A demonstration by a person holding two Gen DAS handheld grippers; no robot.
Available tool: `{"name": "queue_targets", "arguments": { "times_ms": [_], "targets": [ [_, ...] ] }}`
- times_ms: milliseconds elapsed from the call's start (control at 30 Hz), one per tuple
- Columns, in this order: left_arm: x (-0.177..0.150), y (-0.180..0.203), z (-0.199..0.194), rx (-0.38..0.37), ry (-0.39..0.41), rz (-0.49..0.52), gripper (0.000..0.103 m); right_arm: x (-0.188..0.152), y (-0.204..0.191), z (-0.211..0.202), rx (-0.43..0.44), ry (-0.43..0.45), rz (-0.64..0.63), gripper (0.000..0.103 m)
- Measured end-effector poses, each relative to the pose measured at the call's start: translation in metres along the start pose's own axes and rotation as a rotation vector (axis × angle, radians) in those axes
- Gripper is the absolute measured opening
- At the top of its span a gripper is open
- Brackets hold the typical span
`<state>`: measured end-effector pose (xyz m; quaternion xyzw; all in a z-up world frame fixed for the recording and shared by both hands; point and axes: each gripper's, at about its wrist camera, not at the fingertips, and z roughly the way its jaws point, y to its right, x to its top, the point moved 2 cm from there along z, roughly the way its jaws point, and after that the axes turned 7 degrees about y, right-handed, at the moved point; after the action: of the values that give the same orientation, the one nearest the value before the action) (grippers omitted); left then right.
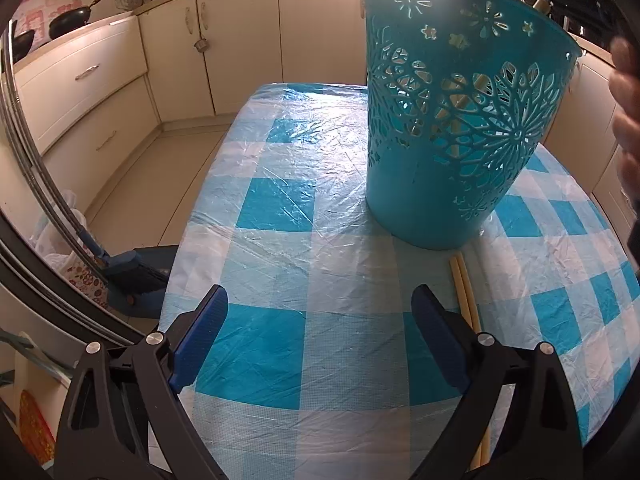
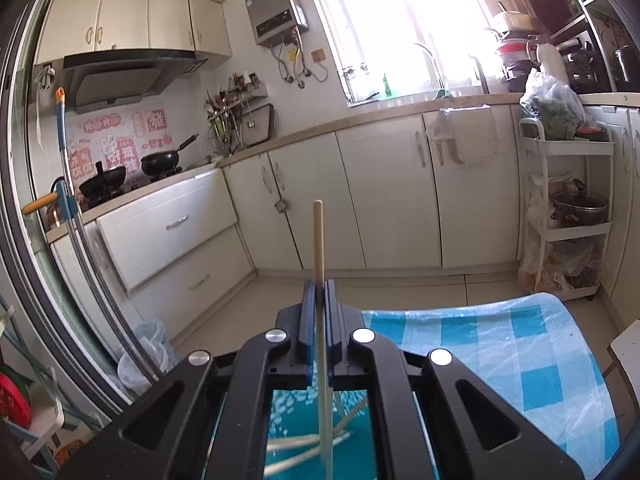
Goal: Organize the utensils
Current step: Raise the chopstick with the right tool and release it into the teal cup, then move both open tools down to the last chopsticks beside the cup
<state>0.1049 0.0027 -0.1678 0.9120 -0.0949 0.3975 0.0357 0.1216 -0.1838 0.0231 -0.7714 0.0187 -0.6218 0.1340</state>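
A teal cut-out basket (image 1: pixel 460 140) stands on the blue-and-white checked table (image 1: pixel 304 208). Wooden sticks show through its holes (image 1: pixel 460 108). Two chopsticks (image 1: pixel 464 292) lie on the cloth just in front of the basket, beside the right finger of my left gripper (image 1: pixel 320 296), which hangs open above the table with nothing between its fingers. My right gripper (image 2: pixel 319 292) is shut on a single chopstick (image 2: pixel 318 240) that stands upright through the pads. Under it is the basket's teal inside (image 2: pixel 288 420), with several chopsticks (image 2: pixel 296 440) lying in it.
A person's hand (image 1: pixel 626 92) shows at the right edge, beside the basket. A broom and dustpan (image 1: pixel 128 268) lean by the table's left side. Cream cabinets (image 2: pixel 384 208) line the far wall. A white trolley (image 2: pixel 568 208) stands at the right and a chair corner (image 2: pixel 624 352) by the table.
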Motion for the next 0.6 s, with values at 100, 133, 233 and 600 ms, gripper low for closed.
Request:
{"name": "queue_targets", "arguments": {
  "times_ms": [100, 133, 233, 600],
  "targets": [
    [0.0, -0.001, 0.001, -0.002, -0.006, -0.007, 0.089, -0.006, 0.0, -0.013, 0.003, -0.013, -0.001, 0.006],
    [0.0, -0.002, 0.002, -0.002, -0.006, -0.008, 0.089, -0.008, 0.001, -0.017, 0.004, -0.014, 0.002, 0.008],
    [0.0, -0.002, 0.002, -0.001, -0.006, -0.01, 0.089, -0.014, 0.003, -0.036, -0.005, -0.016, 0.015, 0.015],
    [0.0, -0.001, -0.006, 0.001, 0.03, 0.0, 0.09, -0.087, 0.021, -0.088, -0.076, -0.169, 0.105, 0.017]
  ]
}}
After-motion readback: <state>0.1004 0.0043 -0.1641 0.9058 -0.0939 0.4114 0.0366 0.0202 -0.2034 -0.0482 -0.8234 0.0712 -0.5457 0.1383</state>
